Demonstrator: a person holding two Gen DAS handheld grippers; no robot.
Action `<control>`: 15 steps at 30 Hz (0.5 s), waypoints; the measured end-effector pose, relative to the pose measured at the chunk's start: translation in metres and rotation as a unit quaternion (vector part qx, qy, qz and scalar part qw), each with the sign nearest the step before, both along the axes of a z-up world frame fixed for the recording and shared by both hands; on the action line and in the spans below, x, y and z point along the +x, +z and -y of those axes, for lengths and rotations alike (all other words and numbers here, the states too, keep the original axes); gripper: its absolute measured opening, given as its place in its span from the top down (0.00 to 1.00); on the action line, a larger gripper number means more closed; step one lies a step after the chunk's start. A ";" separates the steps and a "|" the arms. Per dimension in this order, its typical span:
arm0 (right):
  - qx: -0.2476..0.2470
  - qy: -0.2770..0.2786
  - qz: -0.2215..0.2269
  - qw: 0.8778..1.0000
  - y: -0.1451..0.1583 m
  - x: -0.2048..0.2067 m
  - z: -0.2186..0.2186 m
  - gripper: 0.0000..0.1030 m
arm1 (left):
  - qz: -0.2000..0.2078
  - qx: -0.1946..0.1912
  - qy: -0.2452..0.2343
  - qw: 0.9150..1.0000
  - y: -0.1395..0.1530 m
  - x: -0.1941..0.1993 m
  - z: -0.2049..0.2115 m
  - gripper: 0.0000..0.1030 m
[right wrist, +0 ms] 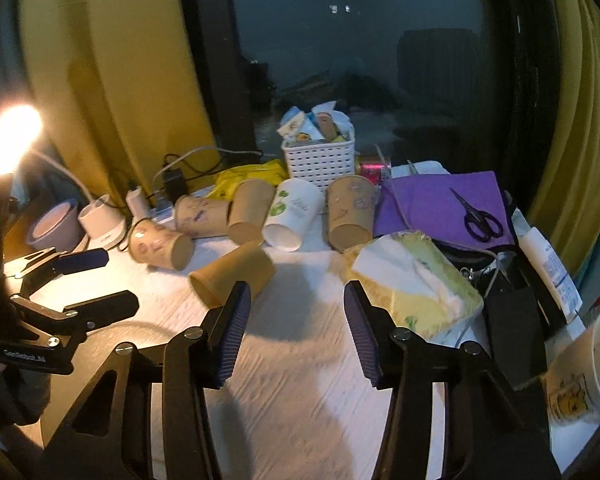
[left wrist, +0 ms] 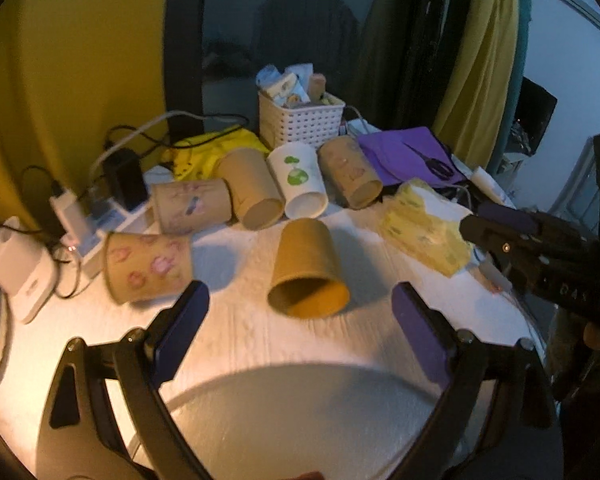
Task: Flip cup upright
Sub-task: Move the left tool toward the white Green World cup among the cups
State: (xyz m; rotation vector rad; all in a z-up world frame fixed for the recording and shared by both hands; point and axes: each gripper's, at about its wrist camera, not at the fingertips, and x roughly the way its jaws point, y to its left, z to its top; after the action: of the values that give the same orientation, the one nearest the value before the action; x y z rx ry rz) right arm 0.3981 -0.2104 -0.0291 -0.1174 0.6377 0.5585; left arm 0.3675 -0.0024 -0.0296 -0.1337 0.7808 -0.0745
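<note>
Plain brown cup (left wrist: 309, 270) on its side on the white table (left wrist: 260, 340), mouth toward the left claw (left wrist: 300, 308), at 12 o'clock from it. Left claw wide, holding nothing. Right claw (right wrist: 296, 300) wide too, cup at its 10 o'clock.

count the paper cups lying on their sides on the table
6. Plain brown cup lies alone in front. Behind, left to right: pink-print cup, bird-print cup, brown cup, white cup, printed brown cup. None seem hidden.

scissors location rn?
Right wrist view, far right: the black scissors lie on the purple sheet, right of the white basket, behind the tissue pack.
</note>
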 end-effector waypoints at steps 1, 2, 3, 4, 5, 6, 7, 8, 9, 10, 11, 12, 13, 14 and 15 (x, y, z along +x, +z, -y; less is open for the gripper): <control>0.001 -0.002 -0.003 1.000 0.000 0.008 -0.001 0.50 | -0.002 0.000 0.000 1.000 -0.001 0.007 0.000 0.09; 0.002 -0.002 -0.004 1.000 0.001 0.014 -0.002 0.50 | -0.005 0.001 -0.001 1.000 -0.001 0.016 0.000 0.09; 0.002 -0.003 -0.005 1.000 0.001 0.021 -0.003 0.50 | -0.007 0.001 -0.003 1.000 -0.002 0.026 0.001 0.09; 0.002 -0.004 -0.006 1.000 0.001 0.029 -0.004 0.50 | -0.009 0.001 -0.004 1.000 -0.002 0.034 0.002 0.09; 0.002 -0.005 -0.008 1.000 0.000 0.035 -0.005 0.50 | -0.012 0.004 -0.005 1.000 -0.004 0.042 0.003 0.09; 0.002 -0.006 -0.010 1.000 0.000 0.041 -0.006 0.50 | -0.014 0.005 -0.005 1.000 -0.005 0.047 0.005 0.09; 0.002 -0.007 -0.012 1.000 -0.001 0.048 -0.007 0.50 | -0.017 0.007 -0.007 1.000 -0.006 0.055 0.006 0.09; 0.001 -0.008 -0.015 1.000 -0.001 0.055 -0.008 0.50 | -0.020 0.009 -0.009 1.000 -0.008 0.064 0.008 0.09; 0.000 -0.010 -0.017 1.000 -0.003 0.061 -0.008 0.50 | -0.022 0.011 -0.010 1.000 -0.009 0.070 0.009 0.09; -0.001 -0.013 -0.019 1.000 -0.004 0.068 -0.008 0.50 | -0.027 0.017 -0.012 0.999 -0.012 0.081 0.010 0.09; -0.001 -0.016 -0.021 1.000 -0.006 0.073 -0.008 0.50 | -0.032 0.023 -0.010 0.999 -0.015 0.086 0.010 0.09; -0.001 -0.020 -0.021 1.000 -0.007 0.078 -0.008 0.50 | -0.041 0.031 -0.008 0.999 -0.018 0.097 0.010 0.10; 0.000 -0.025 -0.022 0.999 -0.008 0.084 -0.007 0.50 | -0.046 0.035 -0.008 0.998 -0.020 0.104 0.010 0.10; 0.000 -0.028 -0.023 0.999 -0.009 0.089 -0.007 0.50 | -0.048 0.039 -0.008 0.998 -0.022 0.112 0.011 0.10; 0.000 -0.030 -0.023 0.999 -0.009 0.094 -0.007 0.50 | -0.051 0.045 -0.008 0.998 -0.024 0.121 0.012 0.10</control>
State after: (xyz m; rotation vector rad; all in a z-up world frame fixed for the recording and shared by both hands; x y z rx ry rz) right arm 0.4916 -0.2034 -0.0382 -0.0855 0.6845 0.5049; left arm 0.4887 -0.0141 -0.0534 -0.0459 0.8853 -0.0479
